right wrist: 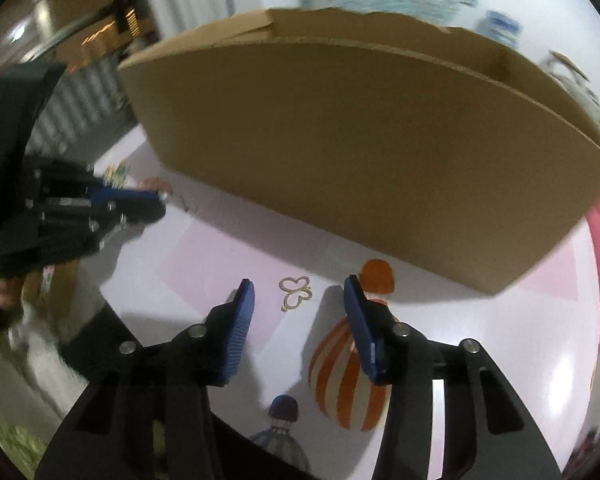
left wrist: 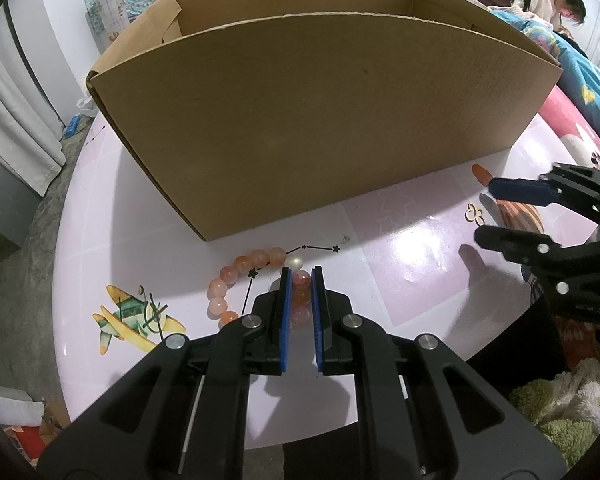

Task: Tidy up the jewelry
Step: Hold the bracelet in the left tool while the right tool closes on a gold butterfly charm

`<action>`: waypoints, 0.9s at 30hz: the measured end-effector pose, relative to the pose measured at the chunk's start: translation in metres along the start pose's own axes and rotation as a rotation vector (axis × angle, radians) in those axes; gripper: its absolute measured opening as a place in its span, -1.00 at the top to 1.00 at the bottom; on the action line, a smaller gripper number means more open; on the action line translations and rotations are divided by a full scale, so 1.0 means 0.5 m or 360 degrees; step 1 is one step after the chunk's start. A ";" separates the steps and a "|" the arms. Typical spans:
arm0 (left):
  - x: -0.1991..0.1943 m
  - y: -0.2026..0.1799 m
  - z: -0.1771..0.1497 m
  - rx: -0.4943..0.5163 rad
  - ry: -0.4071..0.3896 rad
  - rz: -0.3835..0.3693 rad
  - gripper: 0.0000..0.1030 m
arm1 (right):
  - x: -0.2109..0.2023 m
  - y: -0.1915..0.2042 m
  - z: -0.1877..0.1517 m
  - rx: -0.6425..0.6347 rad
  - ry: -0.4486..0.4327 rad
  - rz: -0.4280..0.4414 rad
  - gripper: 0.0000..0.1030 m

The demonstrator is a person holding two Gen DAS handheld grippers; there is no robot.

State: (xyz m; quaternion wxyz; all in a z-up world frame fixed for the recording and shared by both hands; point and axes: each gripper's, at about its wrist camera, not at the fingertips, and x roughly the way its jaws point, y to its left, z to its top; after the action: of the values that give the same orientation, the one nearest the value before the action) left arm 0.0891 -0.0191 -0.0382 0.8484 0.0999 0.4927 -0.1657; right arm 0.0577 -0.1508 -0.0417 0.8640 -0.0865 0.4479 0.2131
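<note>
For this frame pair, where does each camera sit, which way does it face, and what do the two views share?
Left wrist: on the left gripper, angled down at the table; its blue pads are shut on the orange bead bracelet; right gripper at the edge.
Right wrist: on the right gripper, angled down, jaws apart over the gold butterfly piece; left gripper at the left edge.
Shared: the cardboard box, butterfly piece, table.

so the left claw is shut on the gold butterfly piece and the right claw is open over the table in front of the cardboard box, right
Not quite. The left claw is shut on the orange bead bracelet, not the gold butterfly piece, as the left wrist view shows. The butterfly piece lies loose on the table between the open right claw's fingers. The cardboard box part is right.
</note>
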 end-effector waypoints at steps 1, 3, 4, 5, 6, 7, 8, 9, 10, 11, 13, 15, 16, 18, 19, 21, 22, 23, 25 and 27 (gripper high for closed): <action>-0.001 0.001 0.000 -0.0001 -0.0002 -0.0002 0.83 | 0.001 0.001 0.003 -0.0056 0.0001 0.0009 0.19; -0.002 0.001 -0.001 -0.0002 -0.0004 -0.0004 0.83 | 0.004 0.000 0.008 -0.0125 0.0023 0.0048 0.22; -0.002 0.002 -0.001 -0.0003 -0.0005 -0.0005 0.83 | 0.004 -0.002 0.011 -0.0152 0.0036 0.0062 0.27; -0.002 0.003 -0.001 -0.0005 -0.0006 -0.0007 0.83 | 0.005 -0.002 0.014 -0.0191 0.0051 0.0075 0.28; -0.002 0.004 -0.002 -0.0006 -0.0007 -0.0009 0.83 | 0.006 -0.001 0.017 -0.0223 0.0061 0.0082 0.30; -0.002 0.004 -0.002 -0.0006 -0.0008 -0.0011 0.83 | 0.007 0.000 0.020 -0.0267 0.0077 0.0094 0.31; -0.002 0.005 -0.003 -0.0006 -0.0008 -0.0012 0.83 | 0.008 0.001 0.023 -0.0293 0.0093 0.0106 0.32; -0.001 0.005 -0.003 -0.0005 -0.0009 -0.0012 0.83 | 0.009 0.001 0.027 -0.0310 0.0112 0.0120 0.32; -0.001 0.005 -0.004 -0.0003 -0.0010 -0.0013 0.83 | 0.010 0.001 0.030 -0.0324 0.0133 0.0129 0.32; -0.001 0.006 -0.004 -0.0003 -0.0011 -0.0014 0.83 | 0.010 0.003 0.032 -0.0343 0.0152 0.0128 0.33; -0.002 0.006 -0.005 -0.0005 -0.0013 -0.0016 0.83 | 0.011 0.007 0.034 -0.0372 0.0181 0.0127 0.39; -0.002 0.008 -0.006 -0.0007 -0.0015 -0.0018 0.83 | 0.010 0.009 0.034 -0.0377 0.0193 0.0126 0.42; -0.002 0.009 -0.005 -0.0009 -0.0017 -0.0020 0.83 | 0.010 0.009 0.029 -0.0377 0.0195 0.0130 0.43; -0.003 0.009 -0.006 -0.0006 -0.0019 -0.0021 0.83 | 0.009 0.006 0.029 -0.0364 0.0206 0.0141 0.46; -0.002 0.010 -0.006 -0.0005 -0.0019 -0.0021 0.83 | 0.009 0.007 0.031 -0.0363 0.0209 0.0141 0.52; -0.001 0.009 -0.008 -0.0005 -0.0019 -0.0022 0.83 | 0.012 0.009 0.038 -0.0368 0.0223 0.0149 0.68; -0.001 0.009 -0.008 -0.0006 -0.0019 -0.0022 0.83 | 0.010 0.010 0.040 -0.0367 0.0230 0.0156 0.76; -0.001 0.009 -0.008 -0.0007 -0.0020 -0.0022 0.83 | 0.009 0.012 0.040 -0.0369 0.0231 0.0153 0.76; -0.001 0.011 -0.008 -0.0008 -0.0023 -0.0021 0.83 | 0.009 0.015 0.041 -0.0362 0.0226 0.0147 0.76; -0.001 0.012 -0.008 -0.0008 -0.0026 -0.0020 0.83 | 0.009 0.013 0.039 -0.0335 0.0212 0.0151 0.76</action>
State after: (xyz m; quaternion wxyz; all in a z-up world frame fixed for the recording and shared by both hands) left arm 0.0877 -0.0122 -0.0398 0.8517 0.0932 0.4867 -0.1705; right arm 0.0715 -0.1370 -0.0337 0.8075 -0.1695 0.4830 0.2933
